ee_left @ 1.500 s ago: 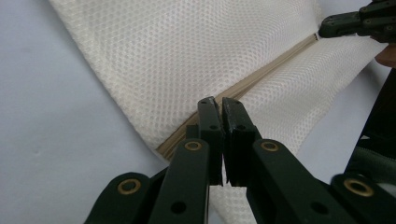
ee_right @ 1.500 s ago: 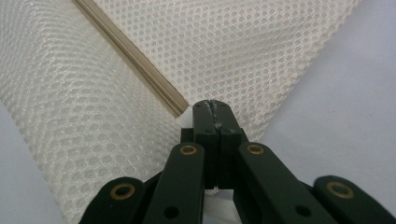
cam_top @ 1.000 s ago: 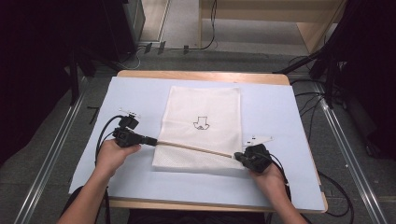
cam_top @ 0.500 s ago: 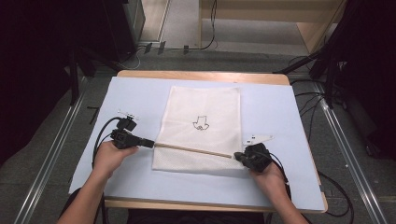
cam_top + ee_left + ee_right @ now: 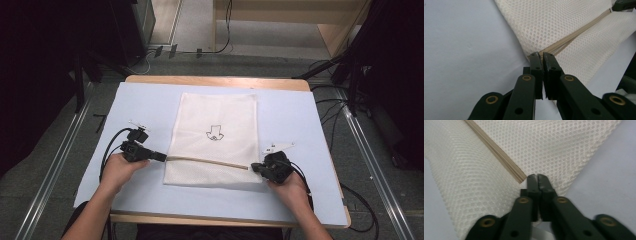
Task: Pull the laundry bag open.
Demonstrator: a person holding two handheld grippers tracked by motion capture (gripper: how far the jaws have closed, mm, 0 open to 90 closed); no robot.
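A white mesh bag (image 5: pixel 216 130) with a small black drawing lies flat on the table's light blue cover (image 5: pixel 150 105). Its near end is folded back, so a tan zipper strip (image 5: pixel 207 161) runs across it. My left gripper (image 5: pixel 161 156) is shut on the bag's left edge at the strip's end (image 5: pixel 539 53). My right gripper (image 5: pixel 254 167) is shut on the bag's right edge, where the strip (image 5: pixel 499 152) ends at the jaw tips (image 5: pixel 537 176). A hand holds each gripper from the near side.
The wooden table edge (image 5: pixel 215 80) shows beyond the cover. Black cables (image 5: pixel 107 147) trail from the left gripper, and a white tag (image 5: pixel 278 147) lies by the right one. Dark stands and floor cables surround the table.
Both grippers have carried the folded near end a little farther up the bag. The fold line now lies slightly farther from the near table edge.
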